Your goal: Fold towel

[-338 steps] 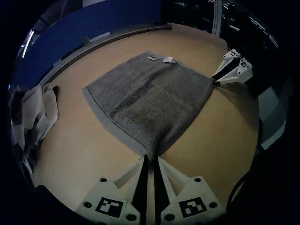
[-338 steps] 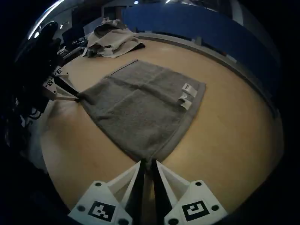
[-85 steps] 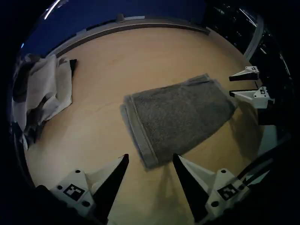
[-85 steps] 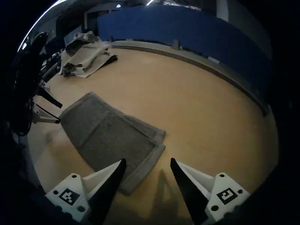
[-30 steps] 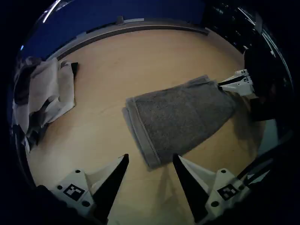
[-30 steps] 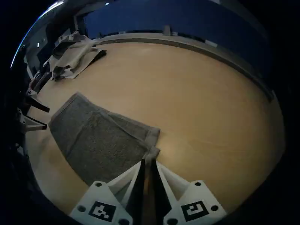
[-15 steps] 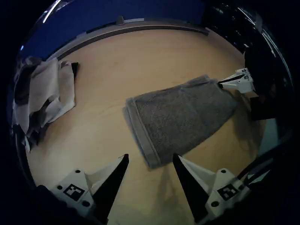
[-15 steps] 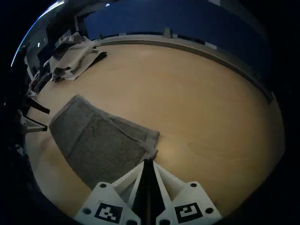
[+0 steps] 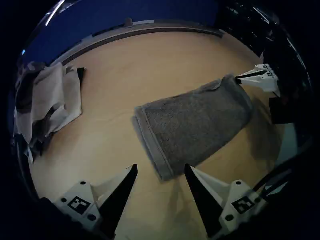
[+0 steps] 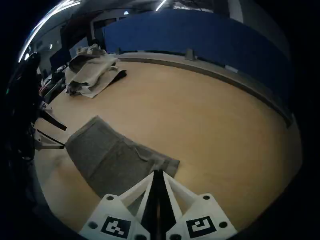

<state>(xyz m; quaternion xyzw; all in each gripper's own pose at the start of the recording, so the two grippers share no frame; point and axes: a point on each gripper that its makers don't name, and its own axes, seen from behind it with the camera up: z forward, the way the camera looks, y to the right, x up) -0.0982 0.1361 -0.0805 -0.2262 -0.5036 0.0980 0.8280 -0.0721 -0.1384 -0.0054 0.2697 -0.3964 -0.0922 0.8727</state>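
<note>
A grey towel [image 9: 196,120] lies folded into a long strip on the wooden table [image 9: 160,60]. My left gripper [image 9: 160,166] hovers open over the strip's near end, with the towel's banded edge between its fingers but untouched. At the far end my right gripper [image 9: 237,78] pinches a corner and holds it raised off the table. In the right gripper view the right gripper [image 10: 158,173] is shut, with the towel [image 10: 112,160] running up into its tips. The left gripper [image 10: 64,138] stands open at the strip's other end.
A heap of beige cloths [image 9: 48,100] lies at the table's far side [image 10: 92,70]. A blue partition [image 10: 200,32] with a grey rail runs along the table's back edge. Bare wood [image 10: 220,132] stretches beyond the towel.
The right gripper, open 2.8 s ago, has shut on the towel's far corner and in the last half second lifted it. The left gripper has stayed open and nearly still.
</note>
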